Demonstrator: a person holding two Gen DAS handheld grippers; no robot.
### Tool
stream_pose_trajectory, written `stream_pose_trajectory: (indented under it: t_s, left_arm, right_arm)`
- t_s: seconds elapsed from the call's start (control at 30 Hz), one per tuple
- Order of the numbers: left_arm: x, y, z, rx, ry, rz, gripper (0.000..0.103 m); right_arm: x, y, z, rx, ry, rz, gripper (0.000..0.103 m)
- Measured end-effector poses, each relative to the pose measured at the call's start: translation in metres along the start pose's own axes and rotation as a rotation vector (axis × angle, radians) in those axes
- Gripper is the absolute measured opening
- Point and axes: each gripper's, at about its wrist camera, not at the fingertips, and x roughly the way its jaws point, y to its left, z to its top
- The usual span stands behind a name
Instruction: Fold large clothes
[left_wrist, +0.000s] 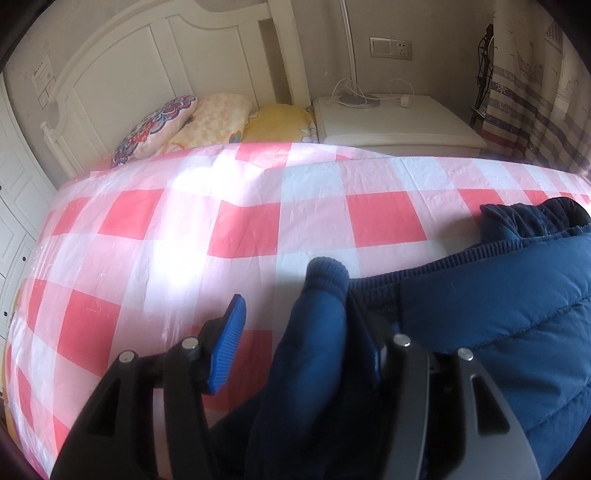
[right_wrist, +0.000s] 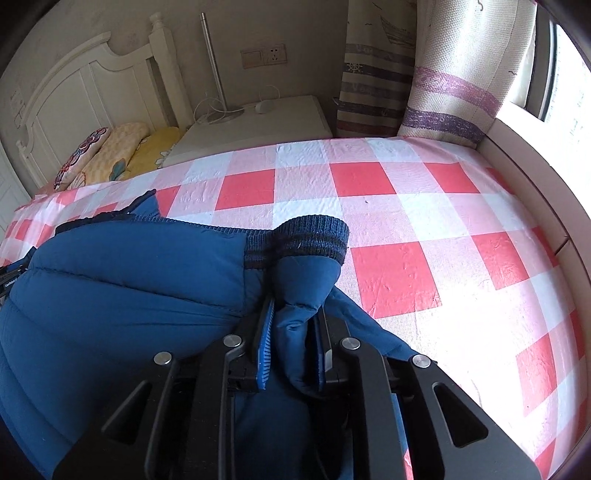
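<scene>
A blue padded jacket (right_wrist: 122, 280) is laid on the checked bed (right_wrist: 406, 206); its cuff is clamped in the right gripper (right_wrist: 293, 343), while another fold is left loose between the half-parted left gripper (left_wrist: 303, 347) jaws.

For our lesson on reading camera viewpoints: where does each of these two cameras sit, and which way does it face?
Left wrist view: on the left hand-held gripper, looking down across the checked bed cover toward the headboard; its jaws stand apart, with the blue jacket between them.
Right wrist view: on the right hand-held gripper, facing the same way, shut on the jacket's fabric by its cuff.
Both show: jacket, bed cover, pillows, bedside cabinet.
</scene>
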Motion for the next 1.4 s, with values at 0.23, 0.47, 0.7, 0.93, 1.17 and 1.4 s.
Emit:
stream_pose_trajectory:
  t_s: [0.23, 0.47, 0.7, 0.93, 1.17, 1.4]
  left_arm:
    - [-0.007, 0.006, -0.012, -0.035, 0.006, -0.020, 0.057]
    - [-0.021, 0.015, -0.033, -0.072, 0.004, -0.054, 0.056]
    - [-0.045, 0.015, -0.060, -0.045, -0.017, -0.039, 0.055]
    - [-0.130, 0.005, -0.050, -0.070, -0.250, 0.020, 0.095]
    - [-0.153, -0.090, -0.024, 0.073, -0.219, -0.069, 0.101]
    - [-0.091, -0.120, -0.016, 0.119, -0.080, -0.006, 0.100]
  right_arm:
    - [0.000, 0.010, -0.005, -0.078, 0.023, -0.030, 0.014]
    - [-0.011, 0.004, -0.022, -0.070, 0.043, 0.026, 0.014]
    - [-0.033, 0.005, -0.050, -0.067, 0.024, 0.029, 0.015]
    - [-0.087, -0.004, -0.028, 0.081, -0.156, 0.081, 0.052]
    - [-0.095, 0.176, -0.034, -0.465, -0.140, 0.099, 0.052]
    - [-0.049, 0.229, -0.030, -0.576, -0.011, 0.078, 0.042]
